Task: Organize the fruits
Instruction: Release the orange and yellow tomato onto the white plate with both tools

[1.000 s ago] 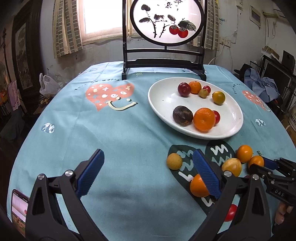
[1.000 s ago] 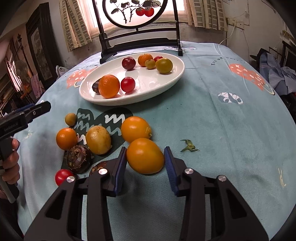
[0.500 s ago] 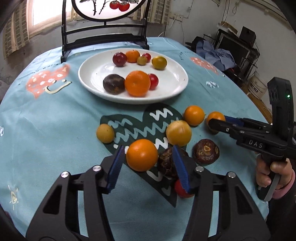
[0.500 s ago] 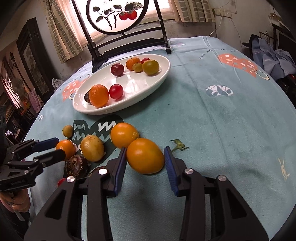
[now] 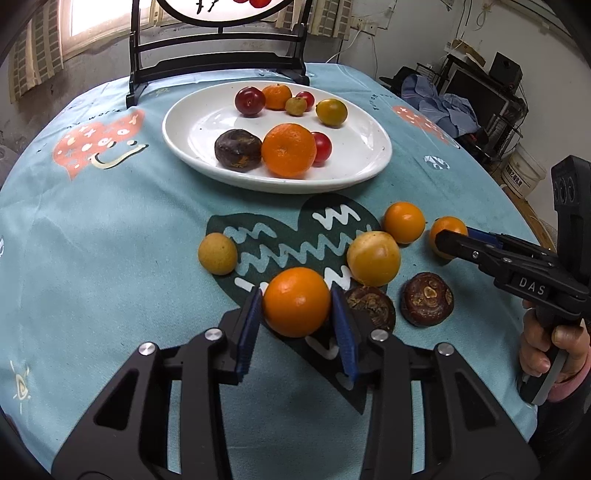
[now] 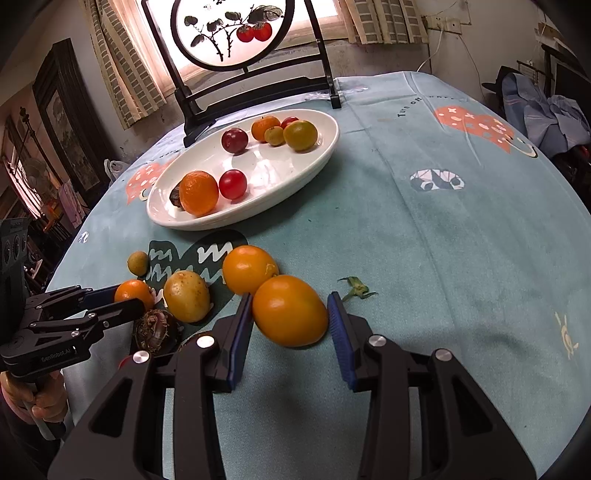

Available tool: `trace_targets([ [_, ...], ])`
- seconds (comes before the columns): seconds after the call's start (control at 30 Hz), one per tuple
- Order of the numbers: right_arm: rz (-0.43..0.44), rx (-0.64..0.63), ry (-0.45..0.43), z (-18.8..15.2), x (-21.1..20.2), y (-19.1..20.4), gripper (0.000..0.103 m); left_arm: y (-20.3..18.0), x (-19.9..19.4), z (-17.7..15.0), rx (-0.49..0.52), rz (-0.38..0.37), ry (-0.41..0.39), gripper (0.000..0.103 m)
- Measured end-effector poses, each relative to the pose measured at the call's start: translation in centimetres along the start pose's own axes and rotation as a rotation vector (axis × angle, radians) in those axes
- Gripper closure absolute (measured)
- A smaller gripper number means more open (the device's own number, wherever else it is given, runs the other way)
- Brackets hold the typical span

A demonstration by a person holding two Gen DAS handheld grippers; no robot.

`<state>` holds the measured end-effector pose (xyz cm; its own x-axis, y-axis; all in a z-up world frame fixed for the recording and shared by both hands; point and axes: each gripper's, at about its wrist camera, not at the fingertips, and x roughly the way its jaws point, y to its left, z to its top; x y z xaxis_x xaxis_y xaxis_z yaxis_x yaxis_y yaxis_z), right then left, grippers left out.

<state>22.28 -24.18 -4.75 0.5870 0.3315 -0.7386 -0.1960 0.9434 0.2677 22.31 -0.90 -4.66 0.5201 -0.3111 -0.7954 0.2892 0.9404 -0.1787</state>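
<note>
left hand-held gripper (image 5: 297, 325) closed around something, right hand-held gripper (image 6: 291, 325) likewise

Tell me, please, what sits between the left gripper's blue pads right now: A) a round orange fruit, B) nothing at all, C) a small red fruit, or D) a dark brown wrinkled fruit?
A: in the left wrist view, the left gripper has its blue pads against both sides of the orange fruit, near the dark brown fruit on the tablecloth.

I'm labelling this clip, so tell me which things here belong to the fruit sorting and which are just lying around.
Part of the job:
- orange in the left gripper
- oval orange fruit in the right gripper
- white plate holding fruit
- loose fruit on the cloth, such as the yellow fruit

Just lying about:
- round painted screen
- green leaf scrap
- blue clothes
</note>
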Motion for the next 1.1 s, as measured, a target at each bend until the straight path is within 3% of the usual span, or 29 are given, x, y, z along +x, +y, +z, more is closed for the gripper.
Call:
trace_targets([
  [0.17, 0.002, -0.027, -0.13, 0.8, -1.9, 0.8, 0.062, 0.6, -1.9, 0.9, -0.038, -0.034, -0.094, 0.064],
  [0.37, 0.053, -0.033, -0.24, 4.3, -1.3, 2.4, 0.062, 2.2, -2.5, 4.8, -0.148, -0.022, -0.218, 0.064],
  [0.57, 0.036, -0.042, -0.214, 8.0, 2.5, 3.0, 0.062, 3.8, -0.1, 8.6, -0.195, 0.072, -0.233, 0.064],
  [0.77, 0.041, -0.069, -0.153, 9.2, 5.6, 3.0, 0.062, 6.0, 2.6, 10.3, -0.245, 0.099, -0.188, 0.064],
  [0.8, 0.034, -0.073, -0.144, 9.1, 5.7, 3.0, 0.06, 6.2, 2.8, 10.2, -0.25, 0.104, -0.177, 0.056],
  [0.83, 0.029, -0.074, -0.137, 9.1, 5.6, 3.0, 0.06, 6.2, 2.7, 10.0, -0.252, 0.097, -0.175, 0.039],
  [0.9, 0.047, -0.079, -0.147, 8.9, 4.7, 3.0, 0.06, 6.1, 1.5, 9.6, -0.259, 0.136, -0.209, 0.019],
  [1.1, 0.041, -0.092, -0.153, 7.5, 2.3, 3.0, 0.06, 6.5, -1.6, 7.6, -0.297, 0.13, -0.239, 0.015],
])
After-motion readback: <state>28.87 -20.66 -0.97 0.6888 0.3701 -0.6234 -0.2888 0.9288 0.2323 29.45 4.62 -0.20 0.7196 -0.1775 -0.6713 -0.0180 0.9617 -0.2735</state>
